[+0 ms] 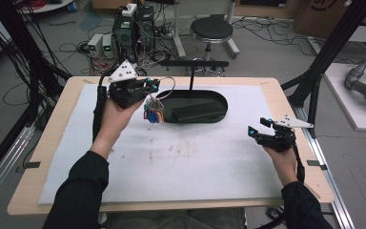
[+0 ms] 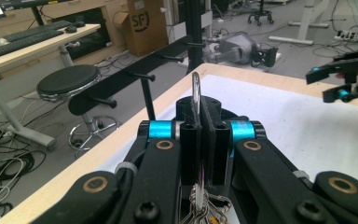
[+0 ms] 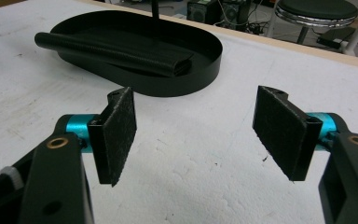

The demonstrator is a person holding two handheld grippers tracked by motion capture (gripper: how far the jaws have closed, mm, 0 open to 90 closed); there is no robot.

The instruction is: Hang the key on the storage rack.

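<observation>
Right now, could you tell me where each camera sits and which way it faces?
High view: above the person's side, looking forward and down at the table; both forearms enter below.
Left gripper view: rides the left gripper, jaws shut on a key ring.
Right gripper view: rides the open right gripper, facing the black tray, shared with the high view.

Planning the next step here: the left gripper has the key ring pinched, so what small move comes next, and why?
Probably carry the left gripper toward the black peg rack. It is shut on the key ring, keys dangling, with the pegs just ahead. The right gripper rests open, apart.
</observation>
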